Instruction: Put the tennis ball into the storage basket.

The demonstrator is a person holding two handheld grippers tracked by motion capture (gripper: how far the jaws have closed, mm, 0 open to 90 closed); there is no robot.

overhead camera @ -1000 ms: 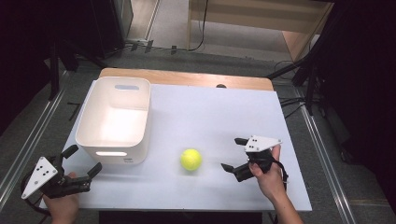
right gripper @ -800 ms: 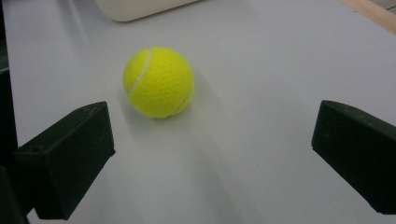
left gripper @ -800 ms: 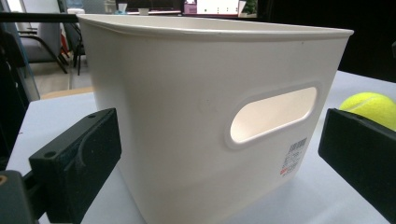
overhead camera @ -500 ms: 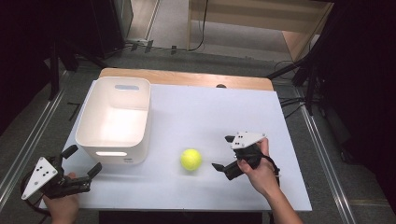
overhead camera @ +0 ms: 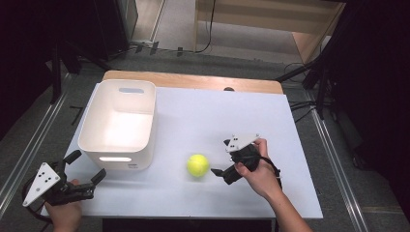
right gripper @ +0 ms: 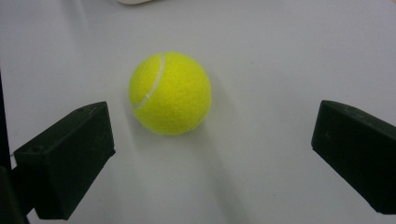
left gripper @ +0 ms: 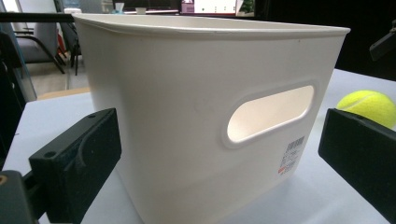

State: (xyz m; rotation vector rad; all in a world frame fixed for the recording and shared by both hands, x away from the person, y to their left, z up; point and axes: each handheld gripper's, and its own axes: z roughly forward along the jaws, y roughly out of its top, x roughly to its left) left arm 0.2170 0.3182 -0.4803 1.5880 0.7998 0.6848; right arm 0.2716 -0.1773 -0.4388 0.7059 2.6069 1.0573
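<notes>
- While the white bin (overhead camera: 118,126) stands on the left half of the white table (overhead camera: 290,193), the left gripper (overhead camera: 82,170) sits just off the bin's near left corner, held in a hand (overhead camera: 63,215) at the table's near edge.
- Its jaws are spread wide and hold nothing; in the left gripper view they frame the bin's near wall (left gripper: 196,116), with its oval handle slot and a small barcode sticker low on that wall.
- That gripper is near the bin but apart from it.
- Right of the bin, near its near right corner but clear of it, a yellow tennis ball (overhead camera: 197,165) rests on the bare table.
- From the left gripper view the ball (left gripper: 369,106) peeks out past the bin's right edge, partly hidden behind the right jaw.
- Farther right of the bin, just beside the ball, the right gripper (overhead camera: 220,158) points toward the ball, held in the person's right hand (overhead camera: 258,174), with a grey plate on top.
- Its jaws are wide apart and empty; in the right gripper view the ball (right gripper: 170,93) lies ahead of them, between their lines and closer to the left jaw, touching neither.
</notes>
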